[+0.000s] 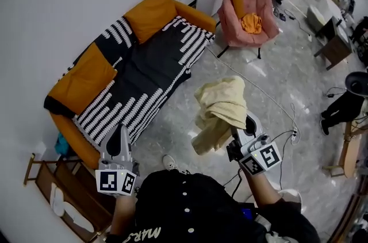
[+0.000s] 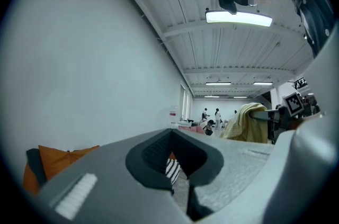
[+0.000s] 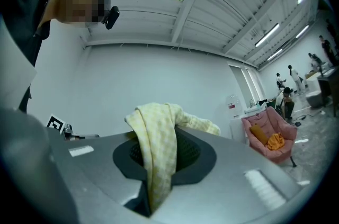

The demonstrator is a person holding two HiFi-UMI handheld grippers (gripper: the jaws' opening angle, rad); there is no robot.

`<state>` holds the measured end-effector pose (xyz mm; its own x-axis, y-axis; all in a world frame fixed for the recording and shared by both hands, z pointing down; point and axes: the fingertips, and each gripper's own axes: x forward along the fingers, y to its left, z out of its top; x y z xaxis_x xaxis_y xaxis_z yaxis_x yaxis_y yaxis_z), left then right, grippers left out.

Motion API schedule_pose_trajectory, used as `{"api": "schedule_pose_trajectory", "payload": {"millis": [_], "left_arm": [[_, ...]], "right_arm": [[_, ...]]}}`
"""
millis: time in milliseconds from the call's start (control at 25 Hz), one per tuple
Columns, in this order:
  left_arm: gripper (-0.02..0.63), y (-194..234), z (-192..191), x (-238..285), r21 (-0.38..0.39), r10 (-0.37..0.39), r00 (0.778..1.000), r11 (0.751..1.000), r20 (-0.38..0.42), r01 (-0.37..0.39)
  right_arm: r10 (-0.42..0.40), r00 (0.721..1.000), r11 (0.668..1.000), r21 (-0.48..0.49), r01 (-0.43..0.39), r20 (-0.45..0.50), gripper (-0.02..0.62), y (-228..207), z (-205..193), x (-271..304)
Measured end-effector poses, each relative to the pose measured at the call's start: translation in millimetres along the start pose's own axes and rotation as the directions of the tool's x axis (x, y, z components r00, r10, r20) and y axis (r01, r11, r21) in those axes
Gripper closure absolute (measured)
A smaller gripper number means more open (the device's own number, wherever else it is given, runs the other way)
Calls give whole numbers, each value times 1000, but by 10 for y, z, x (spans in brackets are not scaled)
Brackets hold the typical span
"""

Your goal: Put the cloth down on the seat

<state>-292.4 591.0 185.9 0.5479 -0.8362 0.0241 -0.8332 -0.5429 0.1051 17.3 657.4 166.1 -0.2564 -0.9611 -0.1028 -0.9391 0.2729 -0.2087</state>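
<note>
A pale yellow checked cloth (image 1: 221,110) hangs bunched in the air over the floor, in front of the sofa. My right gripper (image 1: 248,121) is shut on the cloth's edge; in the right gripper view the cloth (image 3: 156,149) drapes out between the closed jaws of the right gripper (image 3: 152,186). The seat is an orange sofa (image 1: 144,72) with a black-and-white striped cover, standing along the wall to the upper left. My left gripper (image 1: 118,139) is held low near the sofa's front corner, jaws shut and empty. The left gripper view shows the left gripper (image 2: 177,186) and the cloth (image 2: 249,122) off to the right.
Two orange cushions (image 1: 150,13) lean on the sofa's back. A pink armchair (image 1: 247,12) holding an orange cloth (image 1: 251,22) stands further back. A wooden rack (image 1: 63,190) is at the lower left. Cables (image 1: 276,101) run across the marble floor; people and tables are at the far right.
</note>
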Motion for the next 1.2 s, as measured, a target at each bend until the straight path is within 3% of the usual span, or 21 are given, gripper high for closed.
{"api": "schedule_pose_trajectory", "payload": {"millis": [640, 1200], "left_arm": [[604, 605, -23, 376, 9, -32, 999, 999, -19, 32], [604, 601, -49, 1071, -6, -24, 999, 1000, -25, 24]], "right_arm": [[-25, 1000, 999, 25, 25, 9, 528, 81, -153, 669], [-25, 1000, 999, 23, 25, -9, 528, -477, -132, 1161]]}}
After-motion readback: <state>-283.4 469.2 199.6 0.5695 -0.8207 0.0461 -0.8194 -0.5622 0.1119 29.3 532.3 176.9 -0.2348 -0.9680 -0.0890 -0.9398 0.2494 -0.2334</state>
